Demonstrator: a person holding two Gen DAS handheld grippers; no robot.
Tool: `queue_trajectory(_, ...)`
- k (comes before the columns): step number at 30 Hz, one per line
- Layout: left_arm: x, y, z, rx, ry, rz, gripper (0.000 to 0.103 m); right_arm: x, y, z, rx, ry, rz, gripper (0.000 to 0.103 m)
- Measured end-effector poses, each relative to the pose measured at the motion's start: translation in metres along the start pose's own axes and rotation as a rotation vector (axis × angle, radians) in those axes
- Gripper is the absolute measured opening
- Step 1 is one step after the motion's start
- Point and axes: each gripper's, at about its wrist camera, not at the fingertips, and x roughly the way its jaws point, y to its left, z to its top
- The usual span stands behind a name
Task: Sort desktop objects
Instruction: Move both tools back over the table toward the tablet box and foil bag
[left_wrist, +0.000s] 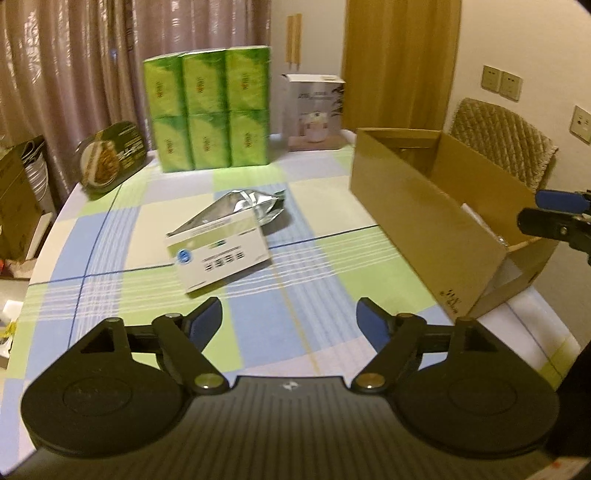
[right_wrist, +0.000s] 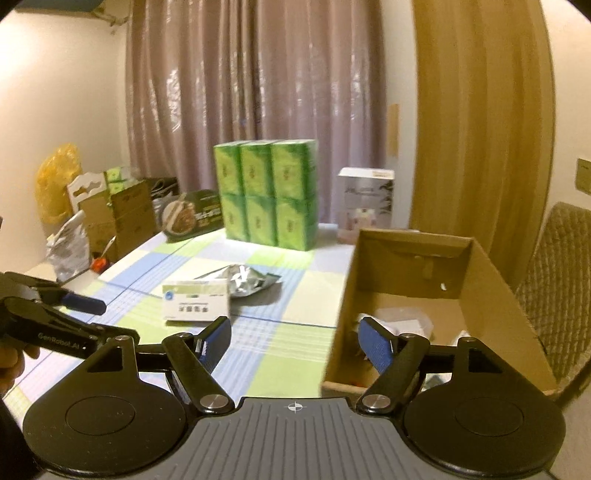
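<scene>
**Both claws released above the checked table**

Left gripper (left_wrist: 289, 320): jaws spread wide, nothing between the blue pads, angled down over the checked tablecloth (left_wrist: 258, 332), short of the white medicine box (left_wrist: 218, 254). Right gripper (right_wrist: 293, 339): likewise spread and empty, straddling the near left wall of the cardboard box (right_wrist: 343, 314), left finger over the cloth, right finger (right_wrist: 375, 345) inside the box mouth. Seen from the left wrist, only as a blue-tipped finger at the right edge, above the carton's near end. A bit of a hand at the left edge of the right wrist view, behind the other tool's handle.

Open-topped brown carton at the right of the table, long side running away from the cameras. Inside, near the front: pale crumpled wrapping and some small items, too blurred to name. Far end bare.

White medicine box flat on the cloth, mid-table, left of the carton and well apart from it. Silver foil pouch (left_wrist: 243, 206) just behind, its near end tucked under the box's far edge or touching it; which, cannot tell.

At the table's far edge: green tissue multipack (left_wrist: 207, 110) standing upright, white appliance carton (left_wrist: 314, 110) to its right, dark food tray (left_wrist: 110, 155) leaning at the left. Open cloth between the left claw and the medicine box.
</scene>
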Motion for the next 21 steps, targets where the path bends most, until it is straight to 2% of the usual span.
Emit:
queue_trajectory(15,0.009,0.042,-0.015,-0.059,0.021,0.03,0.084,0.03,0.035,0.002,-0.085,0.034,0.042,0.075)
queue_trajectory(21,0.017,0.053,-0.016,-0.056,0.021,0.04,0.087,0.043,0.047,0.004,-0.146,0.047,0.069,0.082)
